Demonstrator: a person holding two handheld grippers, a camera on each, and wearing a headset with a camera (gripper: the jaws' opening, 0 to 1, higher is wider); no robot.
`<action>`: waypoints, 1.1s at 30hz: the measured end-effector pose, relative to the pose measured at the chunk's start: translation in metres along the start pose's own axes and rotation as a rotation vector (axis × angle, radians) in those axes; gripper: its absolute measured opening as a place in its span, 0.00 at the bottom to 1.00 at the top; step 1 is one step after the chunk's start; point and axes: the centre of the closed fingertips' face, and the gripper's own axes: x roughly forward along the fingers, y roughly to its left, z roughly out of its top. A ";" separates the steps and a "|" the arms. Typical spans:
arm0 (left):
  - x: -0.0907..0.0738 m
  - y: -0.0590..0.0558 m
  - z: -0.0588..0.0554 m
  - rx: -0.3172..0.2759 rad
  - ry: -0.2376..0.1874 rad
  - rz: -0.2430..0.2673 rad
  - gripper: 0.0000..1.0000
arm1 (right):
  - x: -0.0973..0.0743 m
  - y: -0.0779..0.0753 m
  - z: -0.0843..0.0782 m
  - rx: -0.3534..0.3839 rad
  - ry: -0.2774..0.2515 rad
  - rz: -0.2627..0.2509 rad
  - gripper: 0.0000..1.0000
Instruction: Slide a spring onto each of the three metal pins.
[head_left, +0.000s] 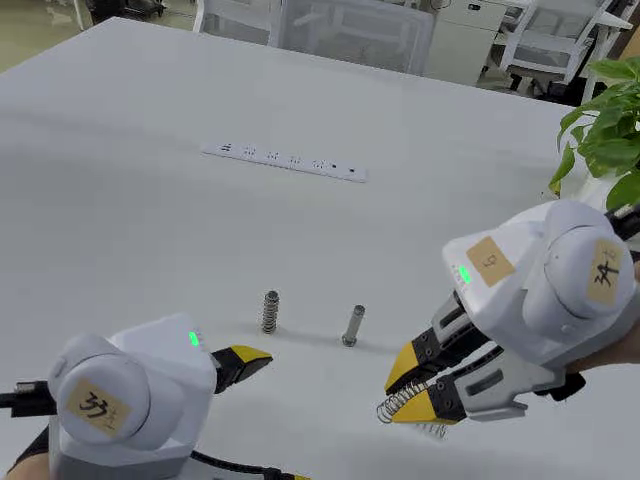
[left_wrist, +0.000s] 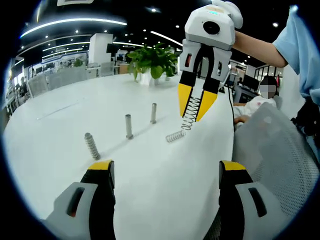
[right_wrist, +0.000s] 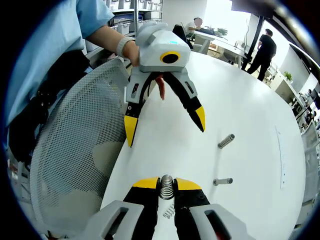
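Left gripper (left_wrist: 166, 167) fingers spread apart; right gripper (head_left: 397, 400) fingers clamped on a spring (right_wrist: 166, 186)

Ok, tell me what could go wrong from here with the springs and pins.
1. The right tool pinches its spring across the coils, so it may slip, or meet the bare pin crooked.
2. The loose spring lies on the table just under that tool and could get knocked away.
3. The pins seem to stand free, so a bump might topple one, even the pin already sprung.
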 end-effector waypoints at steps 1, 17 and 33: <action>0.000 0.001 0.001 -0.005 -0.006 0.011 0.90 | -0.001 -0.002 -0.001 -0.002 0.005 -0.003 0.07; -0.011 0.017 0.001 -0.036 -0.030 0.113 0.99 | -0.024 -0.050 -0.006 -0.031 0.068 -0.066 0.07; -0.014 0.022 0.002 -0.028 -0.047 0.158 0.99 | -0.016 -0.098 -0.010 -0.118 0.175 -0.082 0.07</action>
